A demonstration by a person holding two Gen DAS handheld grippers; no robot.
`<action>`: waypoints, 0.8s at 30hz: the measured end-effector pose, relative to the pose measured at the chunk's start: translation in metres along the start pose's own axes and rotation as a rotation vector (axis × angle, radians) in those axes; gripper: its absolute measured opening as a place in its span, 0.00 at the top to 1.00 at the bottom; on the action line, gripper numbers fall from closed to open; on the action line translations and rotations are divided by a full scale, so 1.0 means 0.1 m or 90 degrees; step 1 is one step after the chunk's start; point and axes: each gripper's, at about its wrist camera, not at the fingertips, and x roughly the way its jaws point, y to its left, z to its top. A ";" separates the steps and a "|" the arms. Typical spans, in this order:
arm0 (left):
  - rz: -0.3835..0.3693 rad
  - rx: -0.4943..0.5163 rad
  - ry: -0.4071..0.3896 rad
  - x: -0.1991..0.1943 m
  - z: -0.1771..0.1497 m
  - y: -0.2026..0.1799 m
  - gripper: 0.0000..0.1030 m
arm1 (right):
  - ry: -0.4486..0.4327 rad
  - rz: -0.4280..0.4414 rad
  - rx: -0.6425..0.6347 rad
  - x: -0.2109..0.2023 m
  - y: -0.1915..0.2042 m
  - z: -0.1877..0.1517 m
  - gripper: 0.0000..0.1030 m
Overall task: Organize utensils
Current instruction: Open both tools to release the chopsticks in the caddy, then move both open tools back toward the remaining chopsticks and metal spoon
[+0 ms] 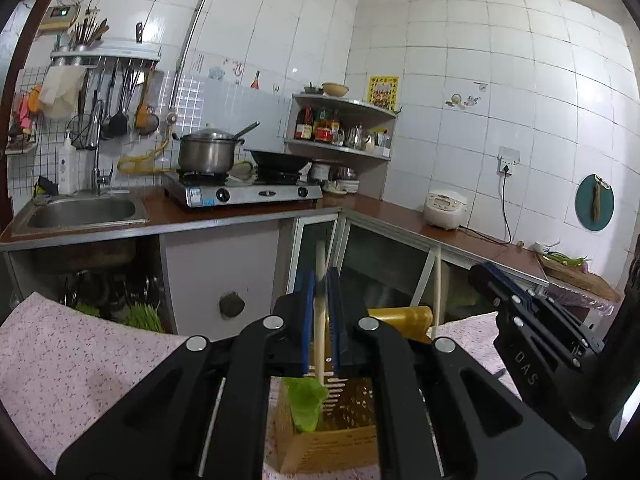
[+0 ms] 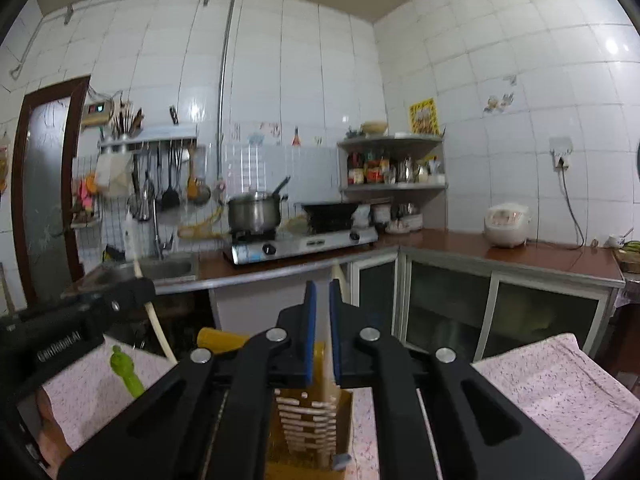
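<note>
Two grippers each pinch a pale stick-like utensil above a yellow slotted utensil holder [image 1: 348, 408] that stands on a table with a pink speckled tablecloth [image 1: 80, 364]. The left gripper [image 1: 321, 320] has its blue pads pressed onto a pale wooden handle [image 1: 319, 344], which runs up past the fingertips and down to a green silicone head [image 1: 306, 404] hanging at the holder's near-left edge; it looks like a spatula or spoon, though the head's shape is unclear. The right gripper [image 2: 322, 332] is closed on a thinner pale stick [image 2: 331, 360], probably a chopstick or a similar handle, whose lower end is blurred just over the holder's slotted wall. In the right wrist view the left tool's green end [image 2: 128, 372] shows to the left, near the table's edge.

Judging from this, both utensils are about to be lowered into the holder. The risks: the soft green head may catch on the rim and fold instead of dropping in; two tools descending together could knock each other or crowd the same compartment; and the light holder may tip or slide on the cloth if a handle pushes sideways. The thin stick could also pivot between the pads.
</note>
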 end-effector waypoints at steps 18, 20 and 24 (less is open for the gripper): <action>0.029 -0.059 0.145 -0.99 -0.36 0.31 0.05 | 0.208 -0.056 -0.008 -0.93 -0.50 -0.29 0.43; 0.035 -0.063 0.182 -1.07 -0.53 0.36 0.05 | 0.239 -0.061 -0.004 -1.04 -0.54 -0.42 0.34; 0.041 -0.083 0.256 -1.20 -0.90 0.45 0.05 | 0.301 -0.071 0.021 -1.20 -0.63 -0.68 0.26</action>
